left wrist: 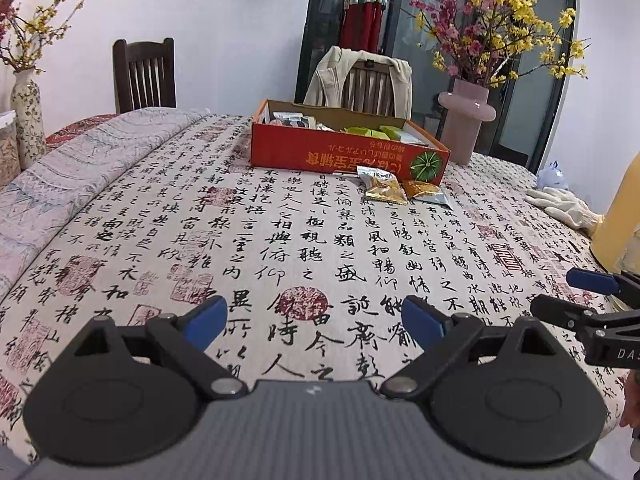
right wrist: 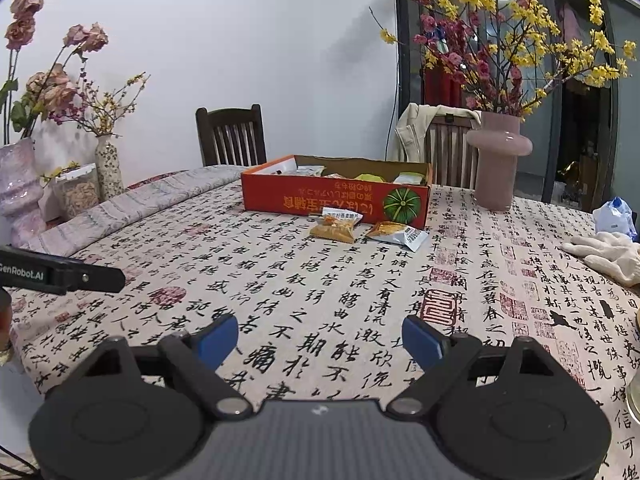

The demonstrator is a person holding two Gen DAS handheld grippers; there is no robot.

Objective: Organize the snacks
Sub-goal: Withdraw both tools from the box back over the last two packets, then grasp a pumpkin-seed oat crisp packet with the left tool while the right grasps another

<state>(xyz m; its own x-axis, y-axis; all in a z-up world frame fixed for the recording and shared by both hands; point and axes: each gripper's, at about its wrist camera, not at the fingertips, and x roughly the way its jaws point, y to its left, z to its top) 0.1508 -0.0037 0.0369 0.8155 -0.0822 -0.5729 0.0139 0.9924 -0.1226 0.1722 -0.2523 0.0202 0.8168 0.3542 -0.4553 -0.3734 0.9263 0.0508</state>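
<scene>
An open orange cardboard box (left wrist: 344, 152) (right wrist: 332, 200) with several snack packs inside stands at the far side of the table. Two loose snack packets lie on the cloth just in front of it: a yellow-brown one (left wrist: 383, 188) (right wrist: 335, 227) and an orange-and-silver one (left wrist: 427, 193) (right wrist: 398, 233). My left gripper (left wrist: 316, 322) is open and empty, low over the near part of the table. My right gripper (right wrist: 320, 338) is open and empty, also near the front; it also shows at the right edge of the left wrist view (left wrist: 576, 296).
The table wears a calligraphy-print cloth (left wrist: 280, 248). A pink vase with flowering branches (left wrist: 466, 120) (right wrist: 498, 160) stands right of the box. White gloves (left wrist: 564, 204) (right wrist: 604, 254) lie at the right. More vases (right wrist: 108, 168) and a jar (right wrist: 78, 190) stand at the left. Chairs line the far side.
</scene>
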